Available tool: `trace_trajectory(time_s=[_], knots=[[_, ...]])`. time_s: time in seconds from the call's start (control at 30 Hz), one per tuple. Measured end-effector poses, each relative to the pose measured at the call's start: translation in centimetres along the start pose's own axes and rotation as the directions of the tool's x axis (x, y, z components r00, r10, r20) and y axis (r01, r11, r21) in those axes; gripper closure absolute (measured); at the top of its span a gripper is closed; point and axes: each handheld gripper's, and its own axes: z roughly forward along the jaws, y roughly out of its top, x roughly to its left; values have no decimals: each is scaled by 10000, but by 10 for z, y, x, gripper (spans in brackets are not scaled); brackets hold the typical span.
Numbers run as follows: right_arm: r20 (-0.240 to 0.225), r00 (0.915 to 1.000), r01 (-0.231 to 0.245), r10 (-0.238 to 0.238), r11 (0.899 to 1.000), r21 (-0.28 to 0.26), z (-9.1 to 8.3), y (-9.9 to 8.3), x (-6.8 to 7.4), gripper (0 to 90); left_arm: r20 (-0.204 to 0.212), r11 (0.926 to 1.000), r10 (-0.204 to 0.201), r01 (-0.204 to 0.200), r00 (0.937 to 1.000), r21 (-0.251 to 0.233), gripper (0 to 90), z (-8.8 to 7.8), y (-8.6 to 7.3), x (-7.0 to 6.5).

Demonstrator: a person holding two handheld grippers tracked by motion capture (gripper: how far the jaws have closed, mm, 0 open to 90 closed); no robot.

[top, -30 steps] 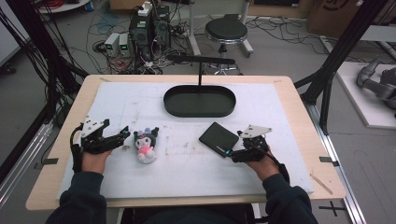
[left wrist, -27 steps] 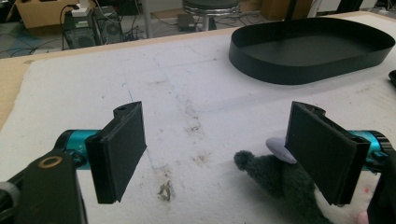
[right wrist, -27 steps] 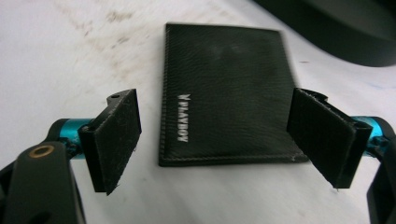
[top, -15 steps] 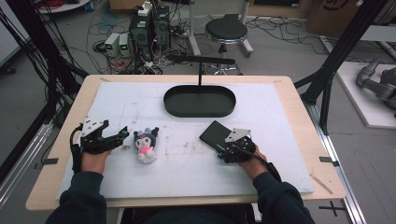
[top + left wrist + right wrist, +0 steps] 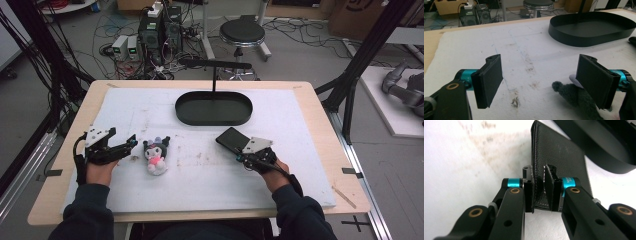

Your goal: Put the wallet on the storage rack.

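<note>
A black leather wallet (image 5: 231,140) lies flat on the white mat, right of centre. My right gripper (image 5: 243,157) has its jaws pinched on the wallet's near edge; in the right gripper view the wallet (image 5: 564,157) runs away from the gripper (image 5: 541,180). A small plush toy (image 5: 156,156), dark grey with a white face and pink body, lies left of centre. My left gripper (image 5: 131,142) rests open just left of it. In the left gripper view the gripper (image 5: 540,80) frames bare mat, and the plush toy's grey ear (image 5: 576,97) sits beside the right-hand jaw.
A black oval tray (image 5: 213,120) with an upright post and crossbar stands at the back middle of the mat, and its wall (image 5: 586,41) shows in the left gripper view. The wooden table edge (image 5: 320,120) borders the mat. A stool (image 5: 242,32) and cables lie beyond.
My right gripper has moved left to the wallet and shut on its near edge. The left gripper and the plush toy have not moved.
</note>
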Motion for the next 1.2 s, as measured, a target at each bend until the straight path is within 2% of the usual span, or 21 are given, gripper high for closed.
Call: trace_trajectory(time_s=[0.03, 0.13, 0.23, 0.37, 0.47, 0.5, 0.53, 0.57, 0.63, 0.67, 0.7, 0.8, 0.87, 0.93, 1.17, 1.2], knots=[[-215, 9993, -303, 297, 9991, -290, -3, 0, -2, 811, -18, 10000, 19, -19, 10000, -4, 211, 0, 0, 0], [-411, 9968, -712, 679, 9940, -834, -13, 1, -6, 826, -8, 10000, 26, -26, 10000, 24, 211, 0, 0, 1], [-569, 9916, -1235, 1160, 9802, -1545, -29, 6, -12, 843, -31, 10000, 41, -41, 10000, 68, 211, 0, 0, 1], [-468, 9903, -1371, 1307, 9732, -1845, -37, 8, -14, 848, -46, 9999, 62, -62, 10000, 81, 212, 0, 0, 1], [-582, 9842, -1760, 1673, 9600, -2179, -44, 9, -18, 849, -66, 9999, 64, -63, 10000, 80, 212, 0, 0, 2], [-582, 9842, -1760, 1673, 9600, -2179, -44, 9, -18, 849, -58, 10000, 60, -60, 10000, 71, 212, 0, 0, 2], [-715, 9783, -2059, 1945, 9515, -2288, -48, 9, -20, 849, -63, 10000, 46, -46, 10000, 62, 212, 0, 0, 2], [-715, 9783, -2059, 1945, 9515, -2288, -48, 9, -20, 849, -69, 10000, 33, -33, 10000, 52, 212, 0, 0, 2], [-885, 9693, -2439, 2292, 9411, -2341, -50, 6, -24, 849, -68, 10000, 42, -41, 10000, 58, 213, 0, 0, 2], [-898, 9665, -2552, 2406, 9391, -2301, -50, 4, -26, 849, -67, 10000, 49, -48, 10000, 58, 213, 0, 0, 2], [-797, 9627, -2701, 2586, 9355, -2279, -51, 1, -28, 848, -65, 10000, 56, -55, 10000, 64, 213, 0, 0, 2], [-281, 9574, -2866, 2875, 9335, -2156, -52, -6, -35, 847, -56, 10000, 42, -41, 10000, 71, 213, 0, 0, 1], [-173, 9503, -3075, 3108, 9287, -2074, -52, -13, -40, 847, -57, 10000, 52, -51, 10000, 82, 213, 0, 0, 1], [-174, 9422, -3303, 3346, 9188, -2161, -52, -18, -45, 847, -68, 10000, 49, -48, 10000, 75, 213, 1, -1, 1], [-86, 9434, -3256, 3315, 9210, -2141, -51, -20, -47, 803, -70, 10000, 19, -19, 10000, 82, 213, 1, -1, 1], [-98, 9445, -3234, 3283, 9245, -2016, -50, -20, -47, 785, -67, 10000, 29, -28, 10000, 86, 213, 1, -1, 1]])
